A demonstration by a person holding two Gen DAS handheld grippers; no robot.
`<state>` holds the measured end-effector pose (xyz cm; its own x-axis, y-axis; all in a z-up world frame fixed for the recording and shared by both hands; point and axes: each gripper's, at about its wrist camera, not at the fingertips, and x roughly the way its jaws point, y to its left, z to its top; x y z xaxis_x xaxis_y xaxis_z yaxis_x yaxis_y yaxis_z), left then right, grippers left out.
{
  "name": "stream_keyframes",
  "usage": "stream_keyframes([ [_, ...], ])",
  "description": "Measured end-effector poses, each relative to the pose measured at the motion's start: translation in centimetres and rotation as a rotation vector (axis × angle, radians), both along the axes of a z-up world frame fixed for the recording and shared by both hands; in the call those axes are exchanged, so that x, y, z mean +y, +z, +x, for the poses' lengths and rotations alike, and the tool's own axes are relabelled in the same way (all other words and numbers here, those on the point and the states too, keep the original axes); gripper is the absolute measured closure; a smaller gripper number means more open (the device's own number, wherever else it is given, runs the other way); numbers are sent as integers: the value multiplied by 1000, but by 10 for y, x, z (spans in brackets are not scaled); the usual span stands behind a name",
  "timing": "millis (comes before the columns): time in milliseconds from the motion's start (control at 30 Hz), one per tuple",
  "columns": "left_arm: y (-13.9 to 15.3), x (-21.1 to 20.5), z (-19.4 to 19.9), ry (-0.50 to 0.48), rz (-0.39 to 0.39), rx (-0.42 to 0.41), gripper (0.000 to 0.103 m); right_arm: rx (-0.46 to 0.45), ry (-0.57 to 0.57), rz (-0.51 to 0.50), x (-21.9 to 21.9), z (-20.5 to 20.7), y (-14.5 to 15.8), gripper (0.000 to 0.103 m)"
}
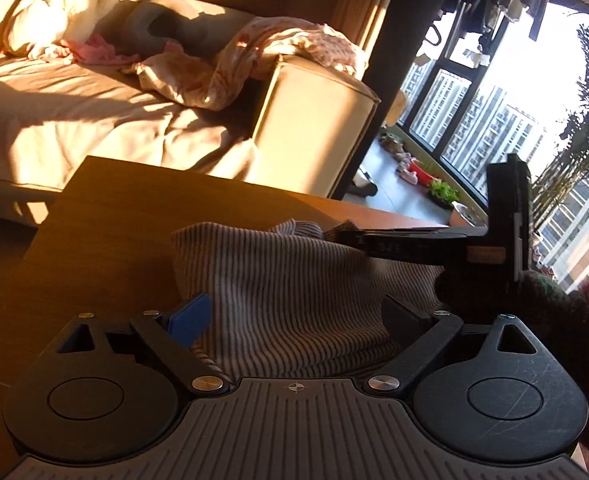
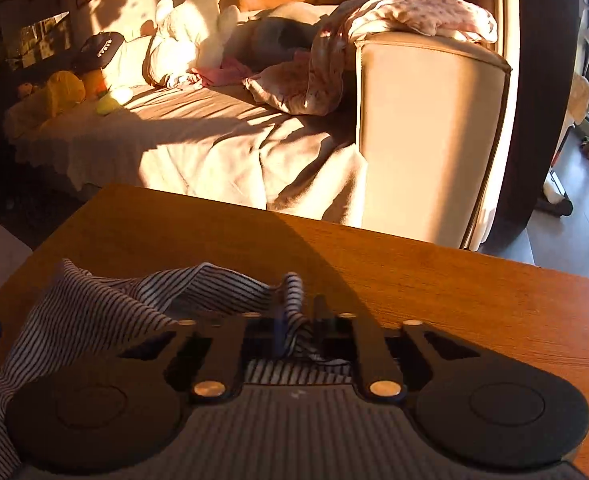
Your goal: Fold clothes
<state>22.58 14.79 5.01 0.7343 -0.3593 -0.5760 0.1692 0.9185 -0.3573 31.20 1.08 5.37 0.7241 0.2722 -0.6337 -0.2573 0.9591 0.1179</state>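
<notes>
Sunlit wooden surface (image 2: 454,280) carries the striped garment (image 1: 278,288), bunched near its front edge. Its fold is clamped in the right gripper (image 2: 296,324); the left gripper (image 1: 298,312) is spread apart over the cloth. Behind the surface a bed (image 2: 198,152) is seen.

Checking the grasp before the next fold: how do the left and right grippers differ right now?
The left gripper is open, its fingers spread wide with the striped garment lying loose between them; the right gripper is shut on a bunched edge of the garment. In the left view the right gripper reaches in sideways at the cloth's far edge. Both are over the wooden table.
</notes>
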Motion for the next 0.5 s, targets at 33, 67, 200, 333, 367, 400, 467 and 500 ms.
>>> stream_keyframes([
  [33,1,7,2,22,-4,6,7,-10,13,4,0,-5,4,92],
  [67,1,13,3,45,-12,12,7,-33,26,40,-6,-18,16,92],
  [200,5,36,8,99,-100,20,6,-56,110,117,-22,-82,45,93],
  [333,13,33,14,87,-155,-12,1,9,167,144,-28,-139,40,93],
  [367,15,29,16,75,-159,-16,1,30,176,138,-27,-148,34,93],
  [400,17,24,17,61,-162,-19,0,51,184,132,-26,-157,27,93],
  [467,18,12,19,24,-161,-18,0,76,198,115,-23,-173,17,93],
  [500,18,5,19,5,-154,-16,0,80,196,114,-23,-177,14,93],
])
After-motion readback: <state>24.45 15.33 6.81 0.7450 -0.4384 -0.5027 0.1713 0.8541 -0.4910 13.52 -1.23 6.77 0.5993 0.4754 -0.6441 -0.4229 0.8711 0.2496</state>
